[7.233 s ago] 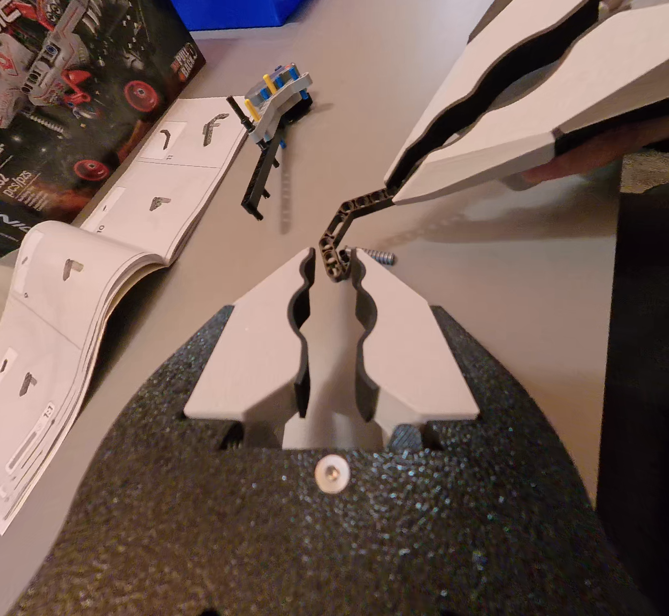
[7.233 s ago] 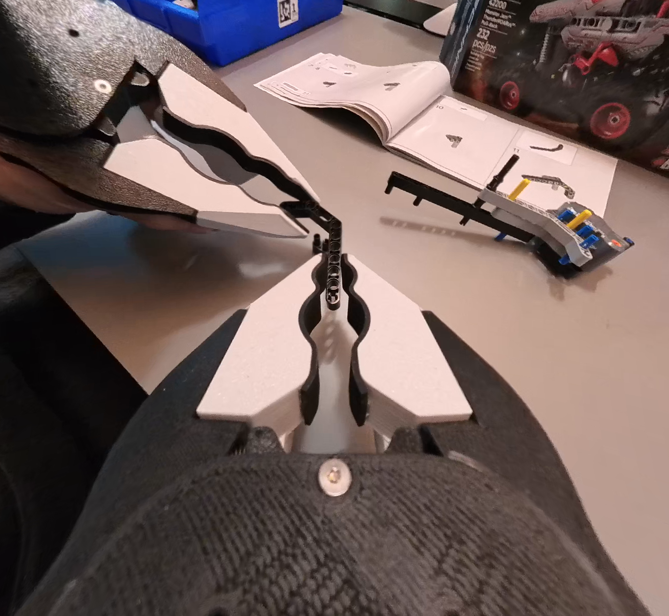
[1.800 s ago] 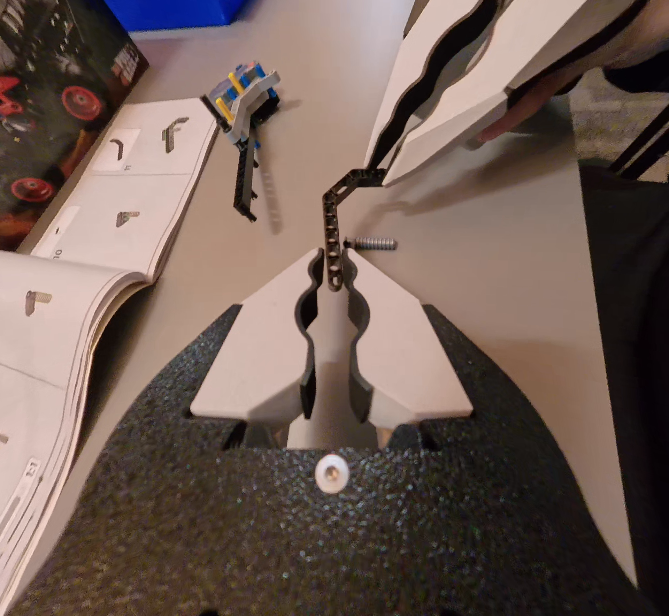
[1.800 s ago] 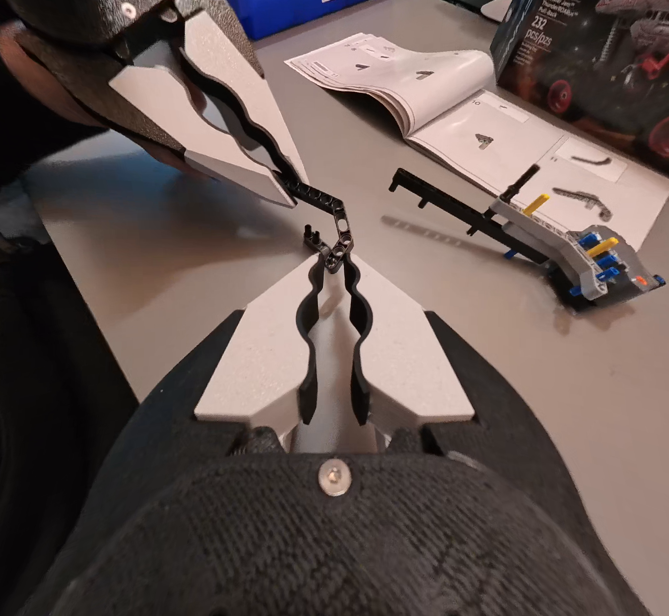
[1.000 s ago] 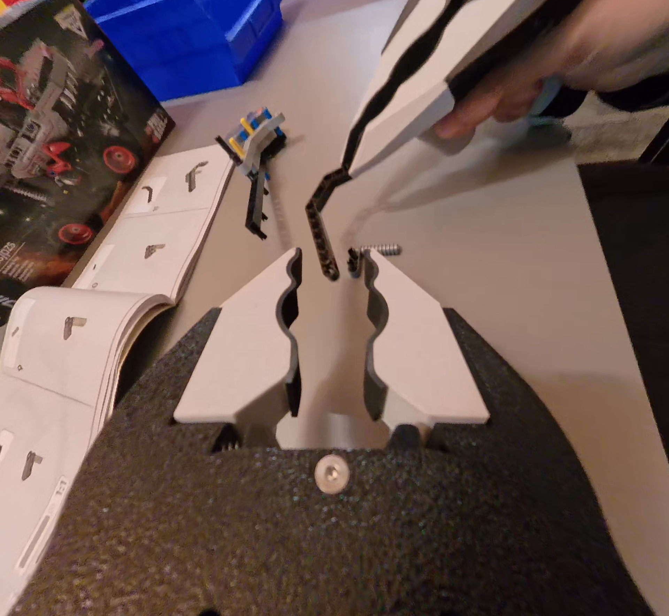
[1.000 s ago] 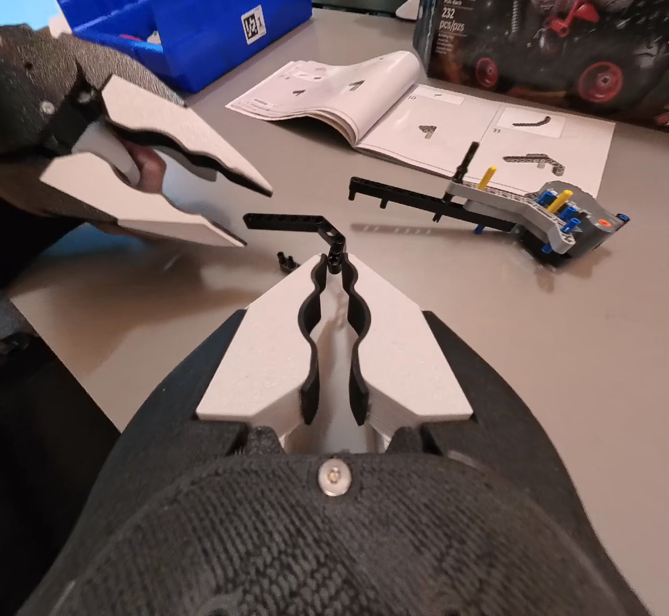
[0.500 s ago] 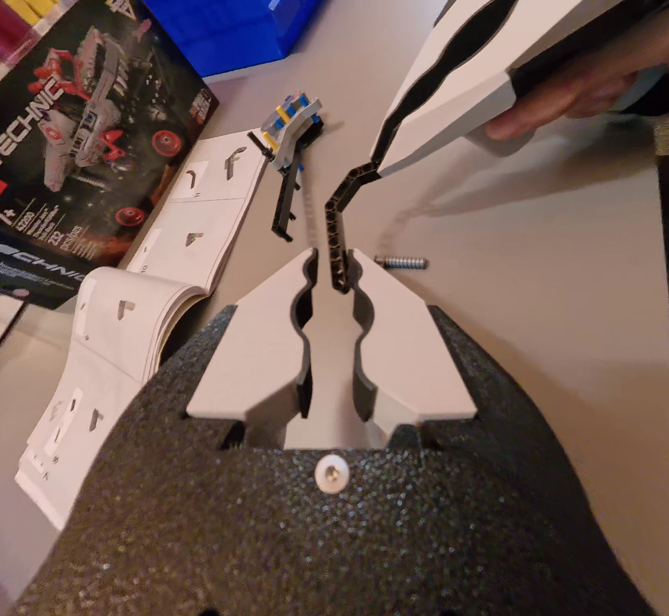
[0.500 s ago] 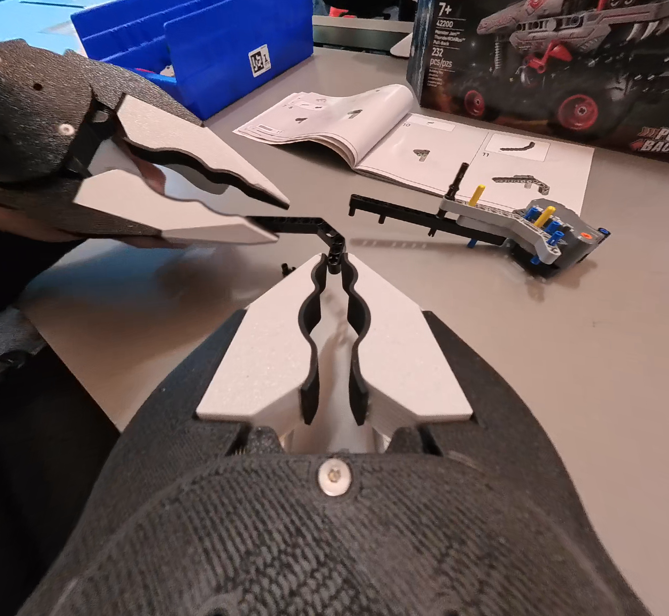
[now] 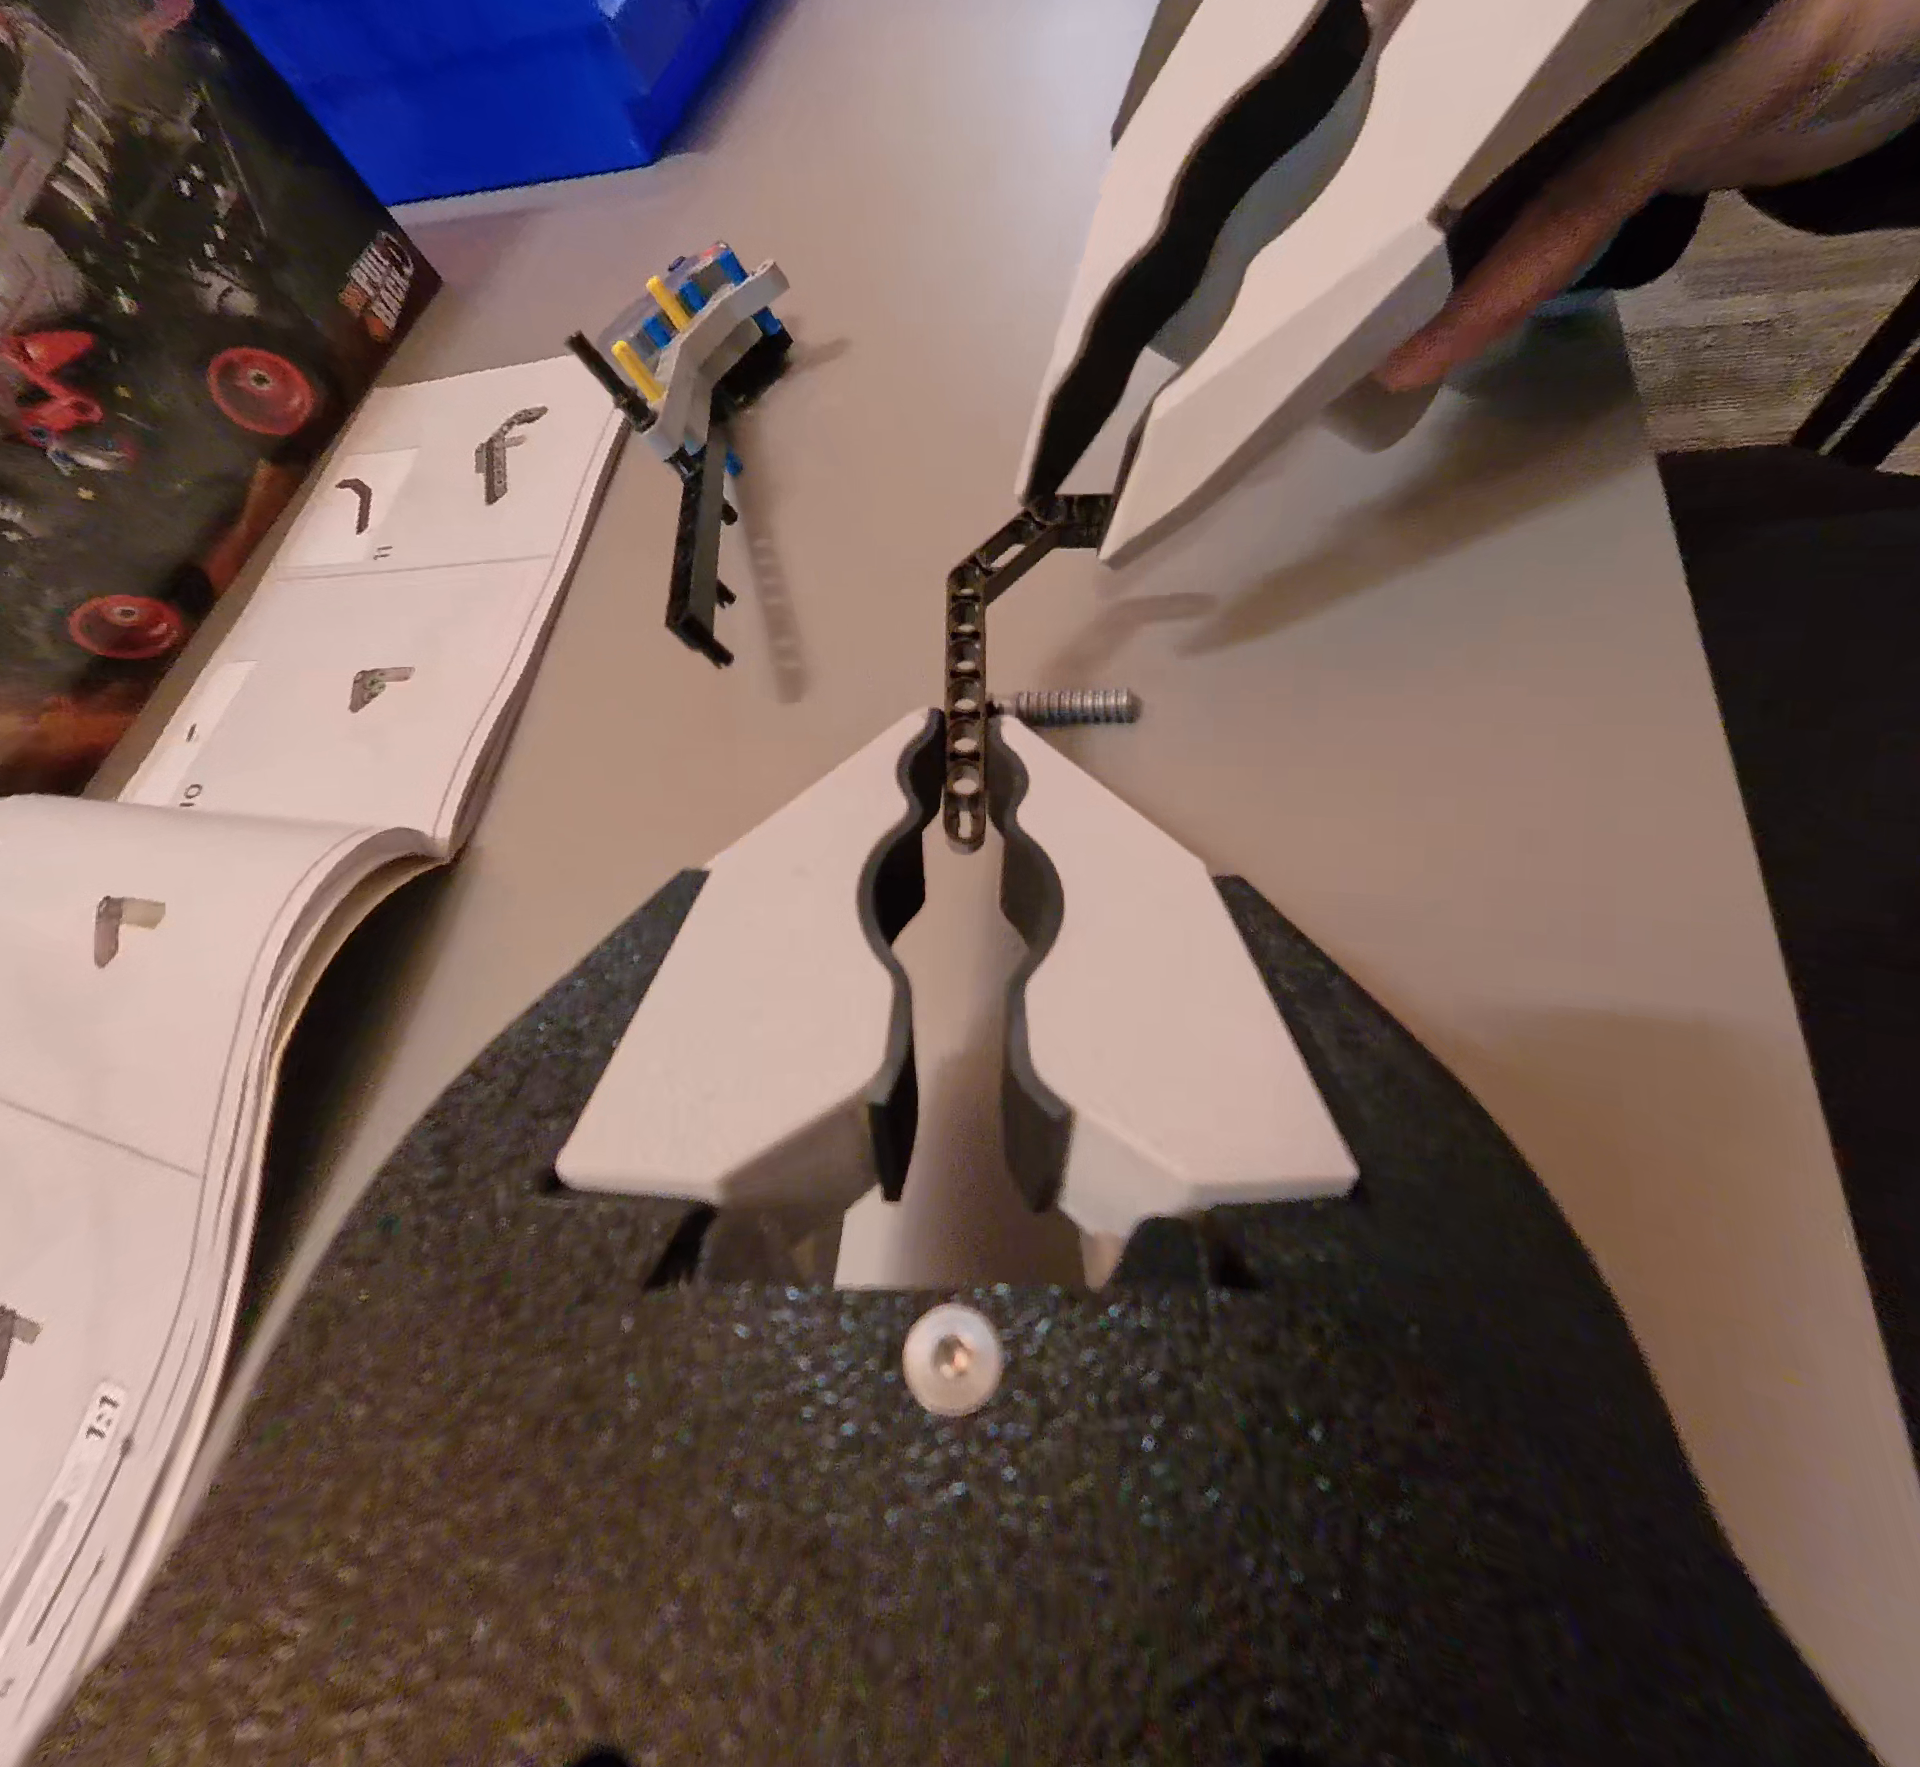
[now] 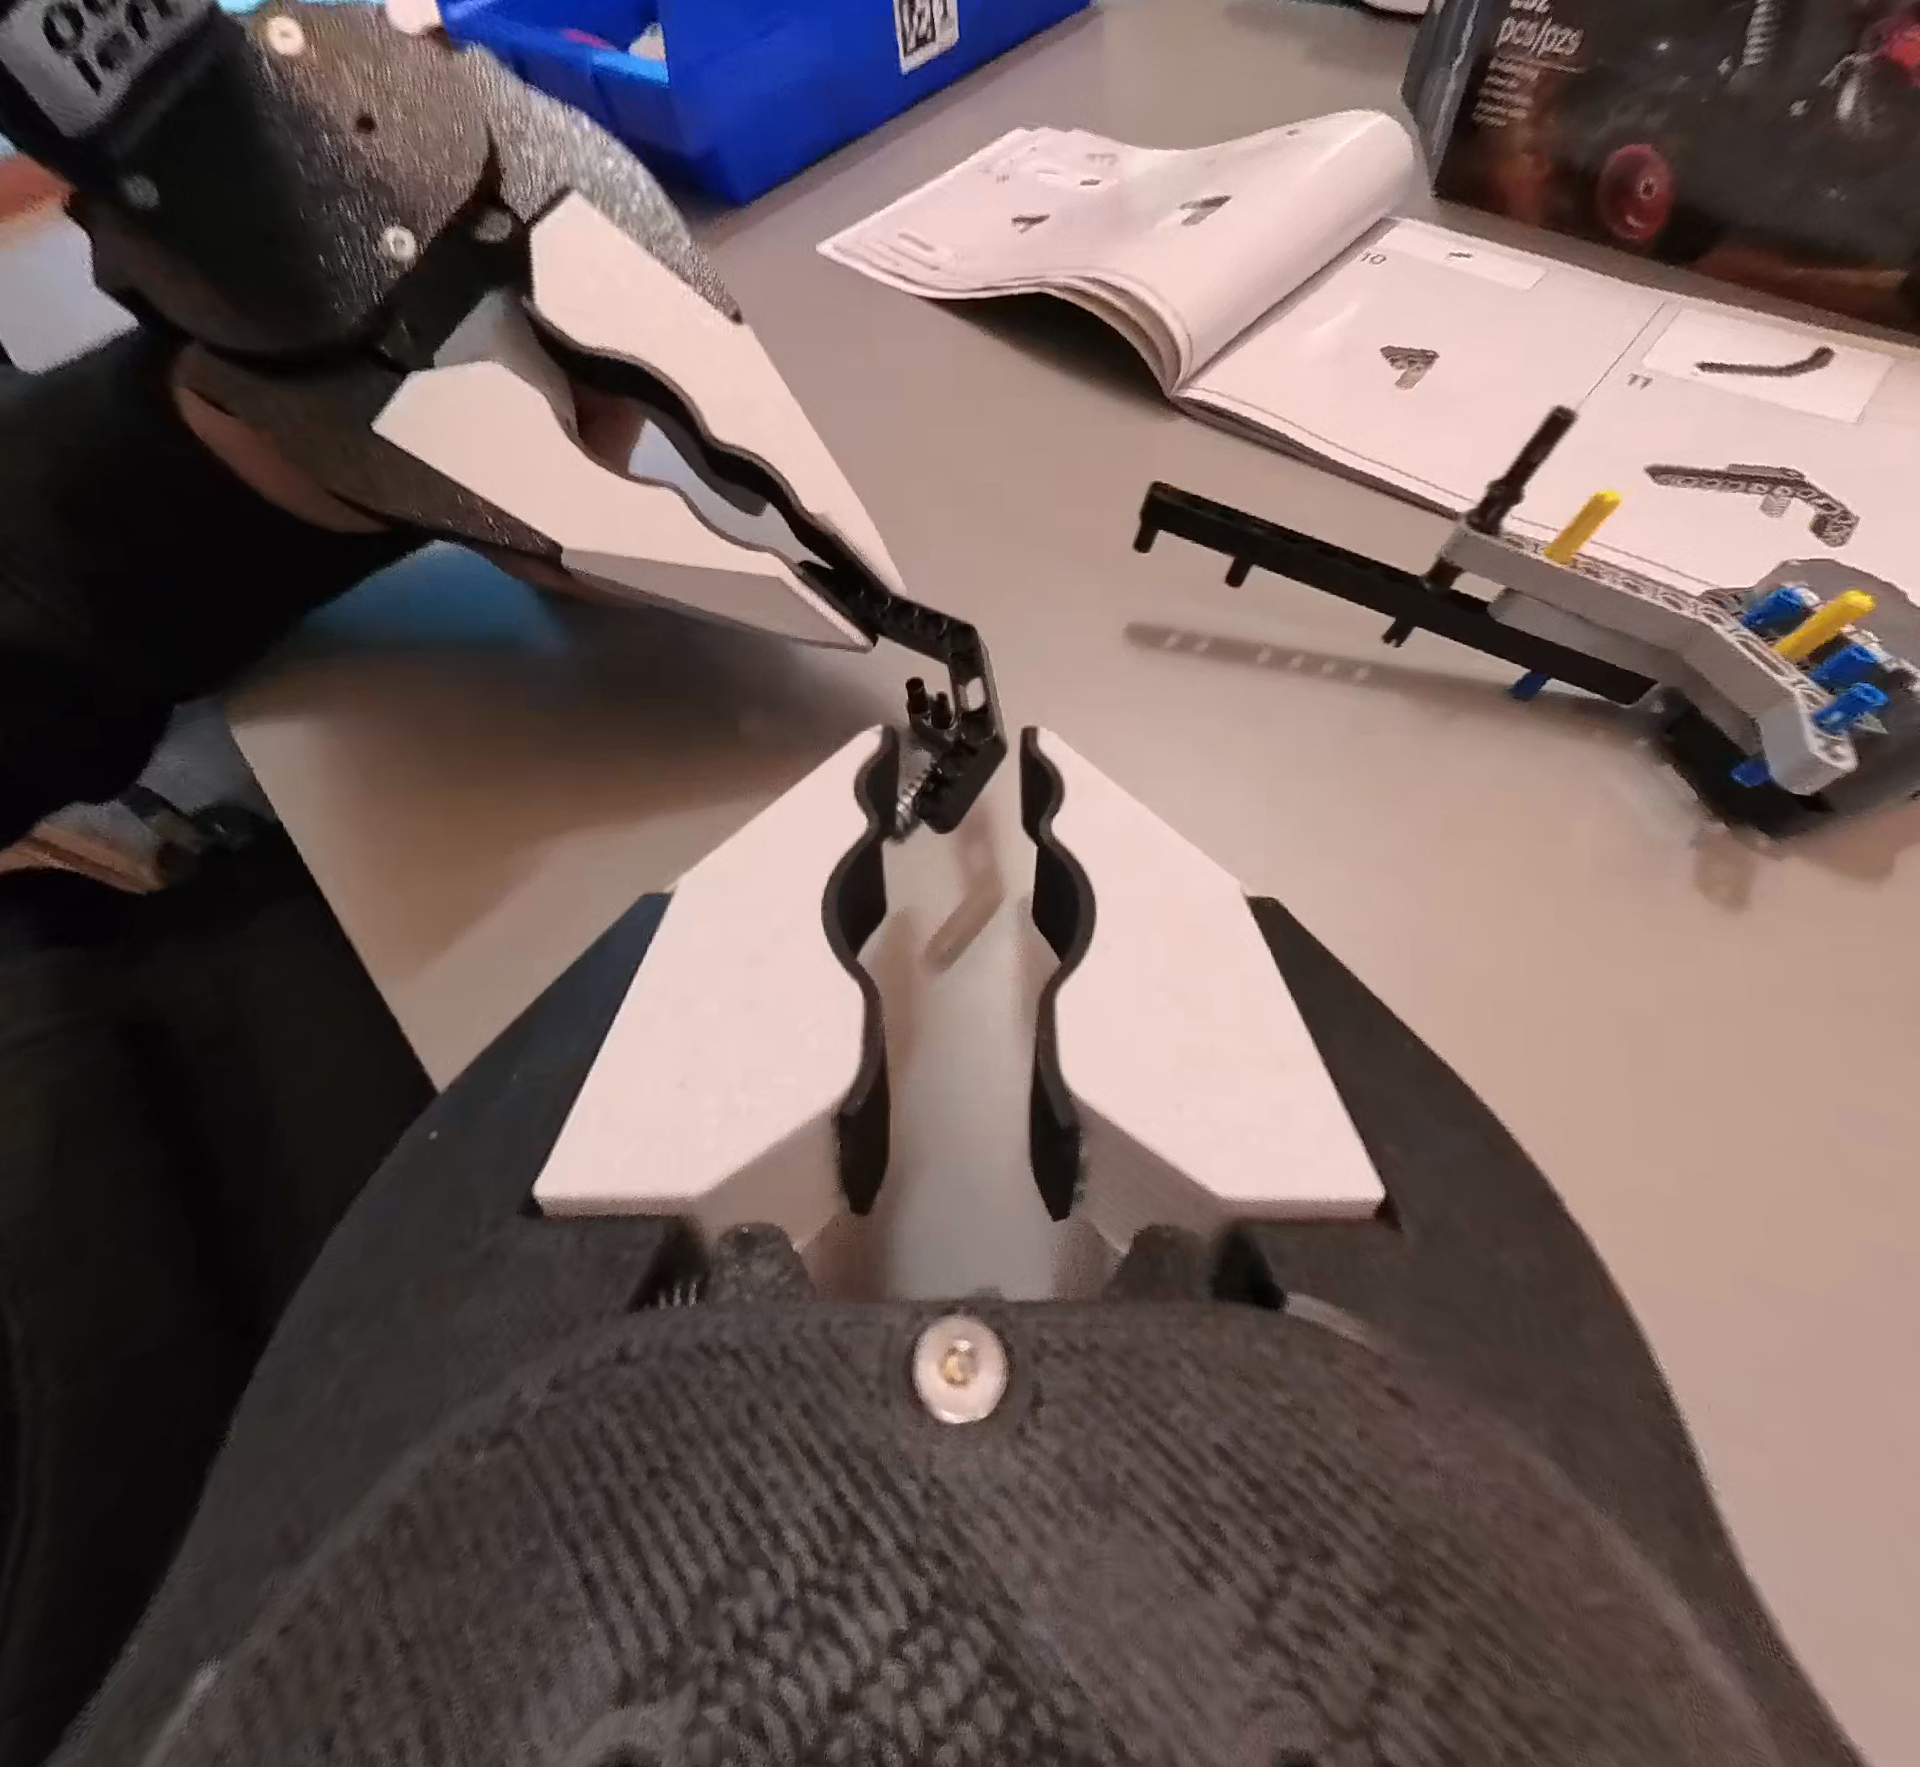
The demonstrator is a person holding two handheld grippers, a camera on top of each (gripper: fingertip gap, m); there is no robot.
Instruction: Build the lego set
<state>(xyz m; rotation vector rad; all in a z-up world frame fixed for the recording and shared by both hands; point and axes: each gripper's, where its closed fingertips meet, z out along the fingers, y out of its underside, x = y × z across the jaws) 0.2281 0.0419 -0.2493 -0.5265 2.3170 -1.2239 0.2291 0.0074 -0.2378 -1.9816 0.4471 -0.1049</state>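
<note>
Half a second back my right hand-held gripper (image 10: 951,751) was pinching the short end of the black bent beam (image 9: 966,678); now its jaws stand spread, with that end lying loose in the gap between the tips. My left hand-held gripper (image 9: 961,761) is pressed together on the long straight arm of the beam, pinching it near its end, and the piece hangs above the grey table (image 9: 1299,886) between the two tools. A small black connector with two pins (image 10: 930,709) shows at the beam's short end in the right wrist view; whether it is joined to the beam I cannot tell. Beneath the beam a grey coil spring (image 9: 1070,706) lies on the table. Farther off sits the partly built assembly (image 10: 1621,616), a long black beam under a grey curved piece with blue and yellow pins, its far end touching the open instruction booklet (image 9: 343,616). Behind the booklet stands the dark set box (image 10: 1683,24), and a blue bin (image 9: 499,3) is beyond it.
</note>
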